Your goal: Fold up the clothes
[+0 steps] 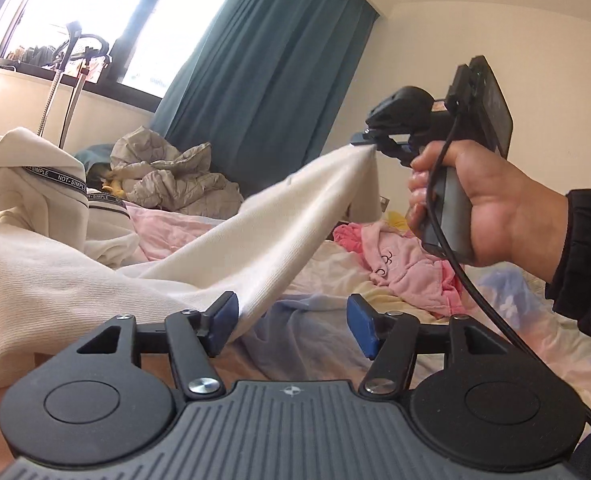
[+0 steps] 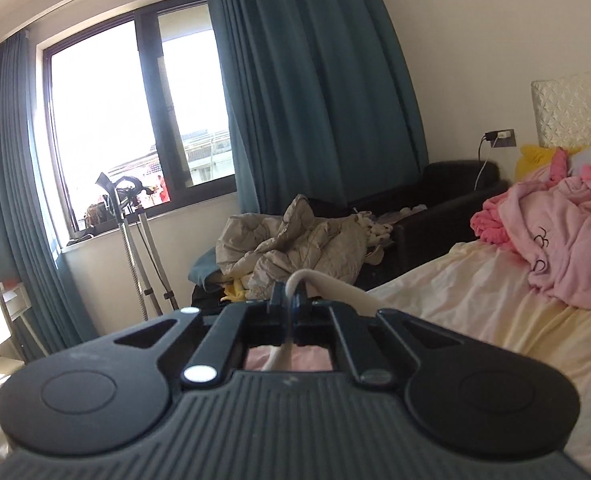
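The step in hand looks like spreading the cream ribbed knit garment (image 1: 255, 236) over the bed with the pastel patterned sheet (image 1: 319, 336); the right gripper (image 1: 369, 143), held in a hand (image 1: 491, 208), pinches one corner aloft; the left gripper (image 1: 293, 322) stands wide, cloth brushing only its left blue pad (image 1: 225, 320); next it likely needs a fresh hold on the near edge; a black woven band (image 1: 55, 179) reads "NOT-SIMPLE"

Both wrist cameras look low and close across the bed (image 1: 327, 276), sharing the teal curtain (image 2: 315, 92) and window (image 2: 107, 120)
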### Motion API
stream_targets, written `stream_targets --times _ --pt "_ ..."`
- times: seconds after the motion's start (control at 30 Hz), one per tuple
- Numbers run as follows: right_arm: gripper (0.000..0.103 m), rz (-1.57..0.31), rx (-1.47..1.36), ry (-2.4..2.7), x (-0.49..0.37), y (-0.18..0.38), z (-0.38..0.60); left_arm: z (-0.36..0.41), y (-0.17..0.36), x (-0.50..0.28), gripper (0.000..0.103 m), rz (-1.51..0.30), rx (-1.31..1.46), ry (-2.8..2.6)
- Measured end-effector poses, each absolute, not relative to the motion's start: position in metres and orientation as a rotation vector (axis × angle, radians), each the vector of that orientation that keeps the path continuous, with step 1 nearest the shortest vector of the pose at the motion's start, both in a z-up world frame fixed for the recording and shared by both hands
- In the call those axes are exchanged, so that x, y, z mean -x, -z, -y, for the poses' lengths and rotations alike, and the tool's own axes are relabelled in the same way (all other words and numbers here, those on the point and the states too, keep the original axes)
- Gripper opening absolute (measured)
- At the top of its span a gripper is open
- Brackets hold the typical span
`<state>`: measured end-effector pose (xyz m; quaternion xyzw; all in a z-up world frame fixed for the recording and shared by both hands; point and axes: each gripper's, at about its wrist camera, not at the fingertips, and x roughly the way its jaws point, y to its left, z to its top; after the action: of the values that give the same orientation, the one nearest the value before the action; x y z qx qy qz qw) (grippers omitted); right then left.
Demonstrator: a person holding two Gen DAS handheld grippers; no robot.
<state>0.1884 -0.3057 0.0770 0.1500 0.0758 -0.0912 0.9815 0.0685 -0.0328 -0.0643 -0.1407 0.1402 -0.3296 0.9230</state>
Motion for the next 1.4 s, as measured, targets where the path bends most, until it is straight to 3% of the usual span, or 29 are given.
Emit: stream_targets --times 0.3,0.47,0.6,0.7,0.9,1.1,1.17,1.27,1.4 --pt "0.004 -0.491 -0.762 0.210 -0.105 0.058 0.414 0.027 0.067 -0.069 0.068 -0.400 0.314 0.615" --pt "0.009 -0.543 -0.939 0.149 -0.114 0.087 0.430 -0.004 0.048 -0.071 0.074 -0.494 0.390 0.468" --pt "0.020 -0.548 -1.063 0.123 -0.123 0.101 0.442 -0.046 0.024 -0.064 0.075 -0.570 0.506 0.353" --pt "0.050 -0.571 -1.206 0.132 -0.121 0.120 0.453 -0.086 0.014 -0.060 0.076 -0.589 0.641 0.278" --pt "0.073 -0.558 -1.499 0.116 -0.121 0.150 0.475 -0.189 0.016 -0.046 0.085 -0.632 0.956 -0.005" --pt "0.077 -0.471 -1.731 0.163 -0.114 0.162 0.489 -0.249 0.050 -0.025 0.088 -0.610 1.233 -0.208" --pt "0.077 -0.475 -1.726 0.174 -0.112 0.154 0.488 -0.257 0.061 -0.022 0.088 -0.604 1.310 -0.233" --pt "0.087 -0.483 -1.661 0.193 -0.108 0.135 0.484 -0.261 0.076 -0.027 0.088 -0.633 1.386 -0.265" --pt "0.087 -0.543 -1.632 0.188 -0.108 0.138 0.479 -0.268 0.094 -0.038 0.088 -0.658 1.471 -0.298"
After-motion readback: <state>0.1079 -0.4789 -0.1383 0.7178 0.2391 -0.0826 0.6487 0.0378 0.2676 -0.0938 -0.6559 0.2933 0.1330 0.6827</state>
